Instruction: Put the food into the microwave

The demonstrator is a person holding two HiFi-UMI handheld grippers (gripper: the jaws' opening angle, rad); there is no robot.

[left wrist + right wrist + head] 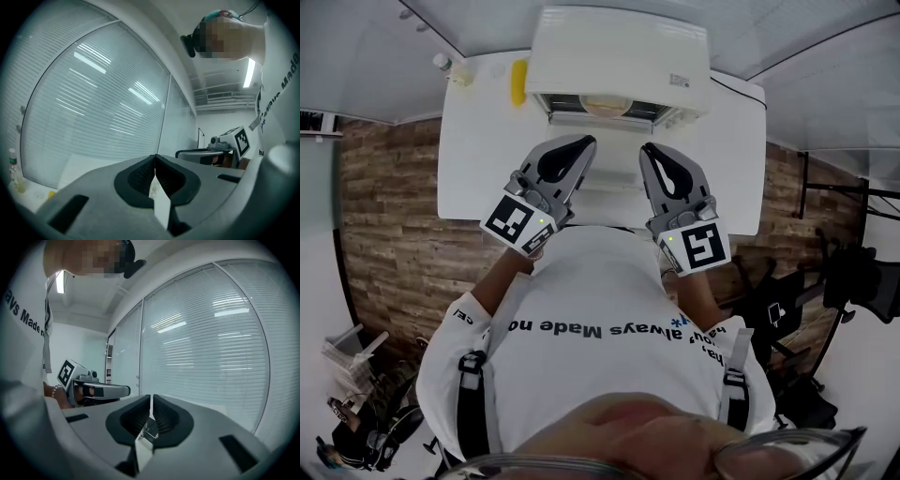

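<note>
The right tool (151,401) faces slatted window blinds (206,343), jaws closed on nothing. To its left hangs the left tool (101,391).

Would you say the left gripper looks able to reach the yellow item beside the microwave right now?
Probably yes: only bare table lies between the left gripper and the yellow item, though its shut jaws would need to open first.

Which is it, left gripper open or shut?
Shut. The left gripper shows its jaws meeting along one line in its own view, nothing between them.
</note>
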